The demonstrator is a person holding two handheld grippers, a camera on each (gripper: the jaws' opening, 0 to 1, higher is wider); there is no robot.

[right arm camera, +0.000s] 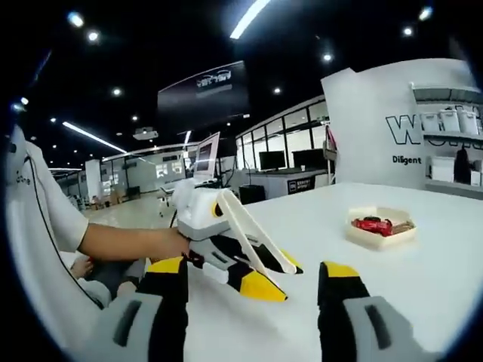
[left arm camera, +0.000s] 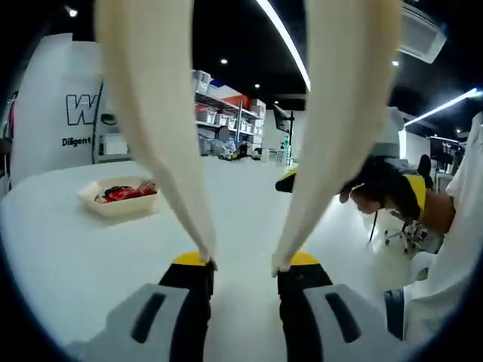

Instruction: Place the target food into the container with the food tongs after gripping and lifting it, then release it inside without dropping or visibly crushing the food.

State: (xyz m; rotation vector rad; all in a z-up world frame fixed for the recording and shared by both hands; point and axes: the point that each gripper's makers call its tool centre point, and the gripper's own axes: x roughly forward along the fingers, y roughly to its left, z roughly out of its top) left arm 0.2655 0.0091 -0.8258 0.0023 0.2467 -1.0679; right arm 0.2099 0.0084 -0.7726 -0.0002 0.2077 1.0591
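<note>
A wide white table [left arm camera: 83,256] spreads across both views, and it is the largest thing here. In the right gripper view its top [right arm camera: 423,279] runs off toward a white wall panel [right arm camera: 377,128] with dark lettering; in the left gripper view the same kind of panel [left arm camera: 53,105] stands at the far left edge of the table.

The left gripper [left arm camera: 245,264] carries cream food tongs [left arm camera: 249,113]. In the left gripper view the two long arms of the tongs rise from the yellow-tipped jaws and fan apart toward the top of the view, with a clear gap between them and nothing held there, so the tongs are released. In the right gripper view the left gripper [right arm camera: 226,253] comes in from the left, held in a person's hand [right arm camera: 170,243] above the table near its edge, with the tongs [right arm camera: 253,237] sloping down to the right and spread apart.

The right gripper [right arm camera: 256,290] shows its two yellow-tipped jaws at the bottom of its own view, set wide apart with only table between them. In the left gripper view the right gripper [left arm camera: 355,185] appears at the right, gripped by a hand [left arm camera: 370,197] beside a white sleeve [left arm camera: 453,249]; the tongs partly hide it.

A shallow pale container [left arm camera: 121,200] sits on the table well apart from both grippers. In the right gripper view the container [right arm camera: 379,232] lies to the right, past the tongs. Red food [left arm camera: 124,191] rests inside it, also seen as a red piece [right arm camera: 371,224] in the right gripper view; beside it lies something darker that is too small to make out.
</note>
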